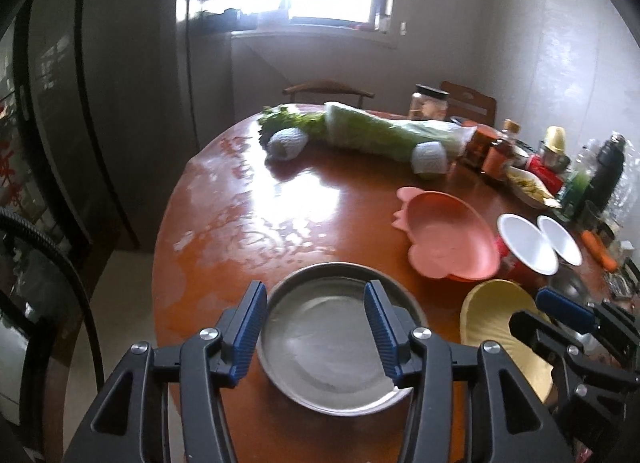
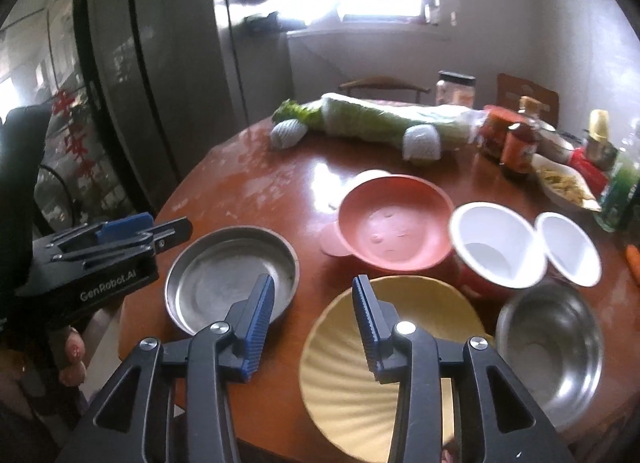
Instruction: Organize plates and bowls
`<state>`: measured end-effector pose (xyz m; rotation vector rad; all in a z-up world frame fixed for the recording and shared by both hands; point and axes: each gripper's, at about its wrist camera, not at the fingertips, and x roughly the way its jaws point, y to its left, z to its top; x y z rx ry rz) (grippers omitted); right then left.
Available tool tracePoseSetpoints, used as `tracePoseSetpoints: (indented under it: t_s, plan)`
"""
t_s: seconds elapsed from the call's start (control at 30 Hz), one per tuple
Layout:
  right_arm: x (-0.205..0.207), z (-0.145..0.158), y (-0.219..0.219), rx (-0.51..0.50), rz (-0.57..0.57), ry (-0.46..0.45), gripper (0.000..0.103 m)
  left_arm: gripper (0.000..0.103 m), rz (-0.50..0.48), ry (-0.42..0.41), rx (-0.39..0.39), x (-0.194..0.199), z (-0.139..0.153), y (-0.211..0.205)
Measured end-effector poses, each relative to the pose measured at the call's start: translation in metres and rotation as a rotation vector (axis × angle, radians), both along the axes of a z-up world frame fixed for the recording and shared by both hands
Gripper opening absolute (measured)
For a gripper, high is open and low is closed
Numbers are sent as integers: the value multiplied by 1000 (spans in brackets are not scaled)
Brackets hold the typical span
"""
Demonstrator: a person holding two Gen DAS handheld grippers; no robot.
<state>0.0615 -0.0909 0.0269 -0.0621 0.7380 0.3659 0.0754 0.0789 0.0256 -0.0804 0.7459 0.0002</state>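
A round steel plate (image 1: 328, 343) (image 2: 224, 279) lies on the brown round table (image 1: 240, 223) near its front edge. My left gripper (image 1: 316, 299) is open and empty above the plate. A ribbed yellow plate (image 2: 400, 367) (image 1: 496, 327) lies to its right. My right gripper (image 2: 314, 291) is open and empty above the yellow plate's left rim. Behind stand a pink bowl (image 2: 396, 223) (image 1: 448, 235), two white-lined red cups (image 2: 496, 243) (image 2: 568, 247), and a steel bowl (image 2: 552, 347) at the right.
A wrapped cabbage (image 2: 384, 123), greens and two net-wrapped fruits (image 2: 420, 143) lie at the table's far side. Jars, bottles and a snack dish (image 2: 564, 183) crowd the right edge. Two chairs stand behind the table; a dark fridge (image 2: 152, 83) stands at the left.
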Motion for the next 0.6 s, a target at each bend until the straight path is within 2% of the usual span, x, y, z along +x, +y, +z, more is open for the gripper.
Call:
tracePoseSetpoints:
  t_s: [0.33, 0.6]
  plan:
    - [-28, 17, -46, 34, -80, -37, 46, 51, -111, 1, 4, -11, 6, -51]
    - [-44, 8, -76, 41, -127, -16, 47, 51, -178, 50, 20, -12, -9, -84]
